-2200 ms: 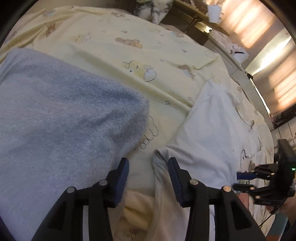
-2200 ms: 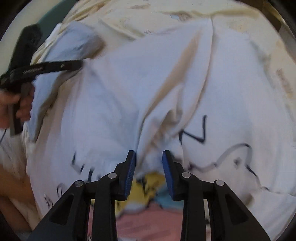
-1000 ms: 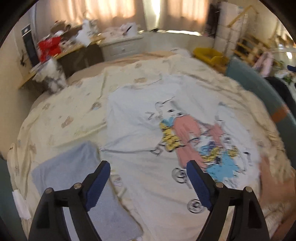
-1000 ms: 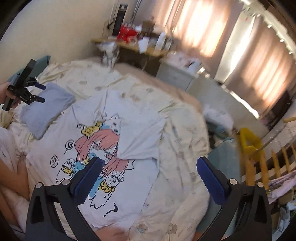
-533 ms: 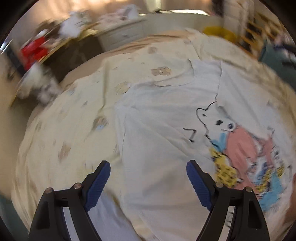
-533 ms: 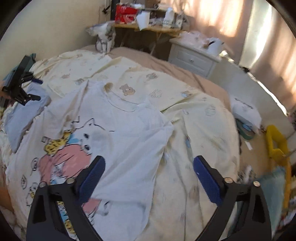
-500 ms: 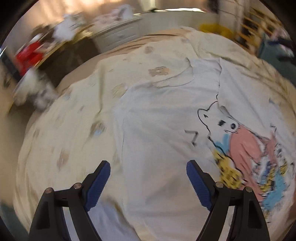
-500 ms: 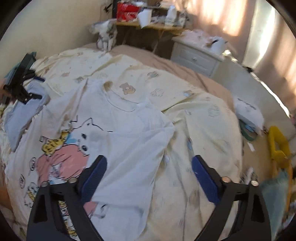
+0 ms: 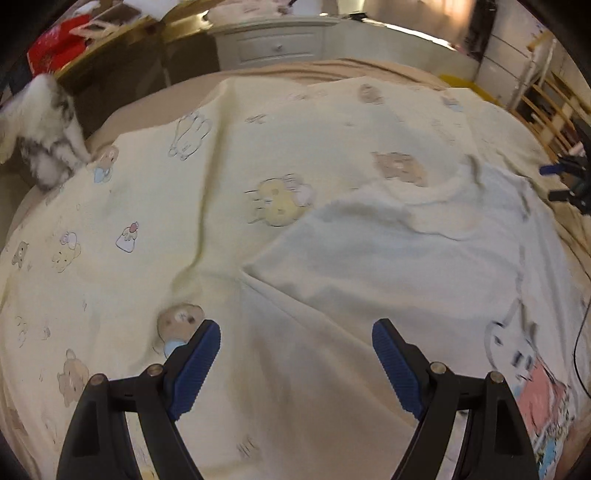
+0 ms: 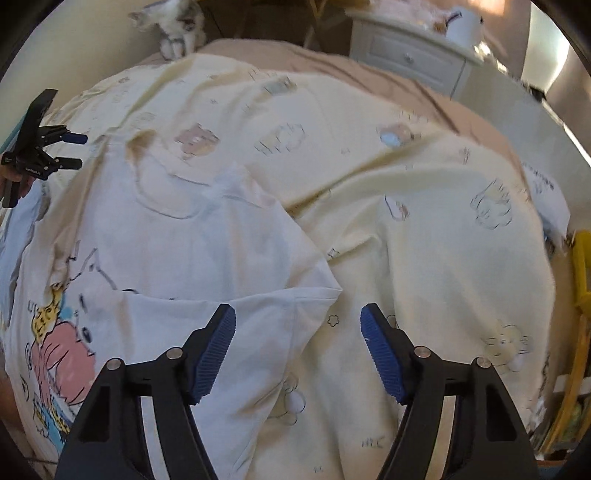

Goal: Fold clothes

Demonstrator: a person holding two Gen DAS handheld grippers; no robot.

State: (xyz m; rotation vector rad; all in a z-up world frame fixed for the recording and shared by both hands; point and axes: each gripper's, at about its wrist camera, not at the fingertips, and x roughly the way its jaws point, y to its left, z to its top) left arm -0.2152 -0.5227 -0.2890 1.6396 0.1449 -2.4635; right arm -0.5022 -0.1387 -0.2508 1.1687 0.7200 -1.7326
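A white T-shirt [image 9: 388,258] with a cartoon print [image 9: 532,373] lies spread face up on a pale yellow bedspread [image 9: 184,192]. My left gripper [image 9: 295,354] hovers open over the shirt's left sleeve, with nothing between its blue pads. In the right wrist view the same T-shirt [image 10: 192,258] fills the left half, its print [image 10: 55,343] low at the left. My right gripper [image 10: 297,338] is open above the tip of the right sleeve [image 10: 295,295], empty. The left gripper [image 10: 68,149] shows small at the far left there, also open.
A cat [image 9: 44,129] stands at the bed's far left edge. A white nightstand [image 9: 273,44] and a cluttered desk [image 9: 81,33] sit behind the bed. A folded blue cloth [image 10: 14,236] lies beside the shirt. A yellow object [image 10: 581,273] sits off the bed's right side.
Both grippers have dropped closer to the bed, the left toward the left sleeve and the right toward the right sleeve. Both stayed open. The shirt lies as before.
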